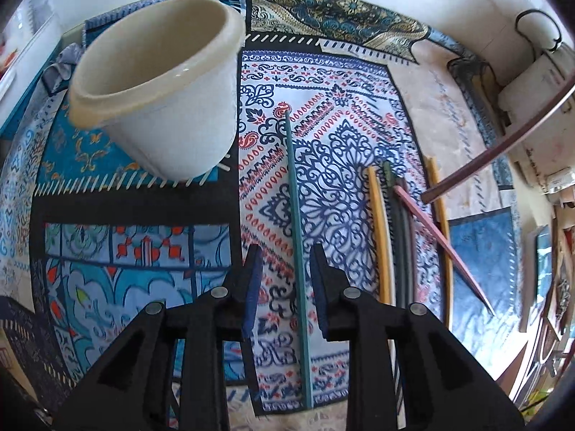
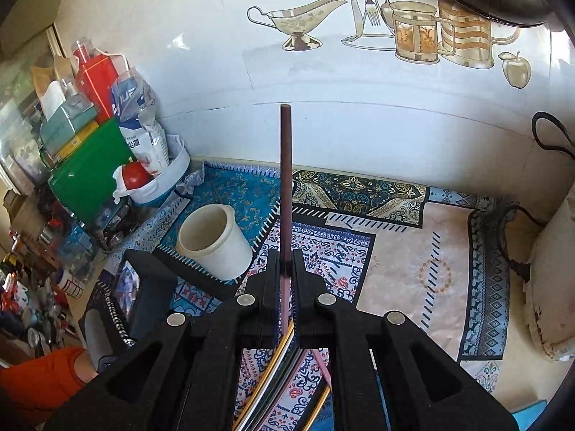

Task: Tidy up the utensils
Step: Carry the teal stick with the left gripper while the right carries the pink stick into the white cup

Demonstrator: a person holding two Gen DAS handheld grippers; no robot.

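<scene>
A green chopstick [image 1: 295, 237] lies on the patterned cloth [image 1: 341, 136]. It runs between the fingers of my left gripper [image 1: 285, 251], nearer the right pad; the jaws are open and touch nothing. Right of it lie several more chopsticks [image 1: 402, 230], yellow, dark and pink. An empty cream cup [image 1: 161, 82] stands at the upper left. My right gripper [image 2: 286, 255] is shut on a dark brown chopstick [image 2: 286, 179] that points up and away above the table. The cup [image 2: 215, 240] sits to its front left. The loose chopsticks [image 2: 287, 377] show below its fingers.
Overlapping patterned cloths cover the table up to a white wall [image 2: 359, 107] with kitchen decals. At the left stand a green box [image 2: 86, 179], a red container [image 2: 97, 79] and a white basin [image 2: 161, 186] with a bag. A black cable [image 2: 553, 133] hangs at right. An orange sleeve [image 2: 36, 380] is at lower left.
</scene>
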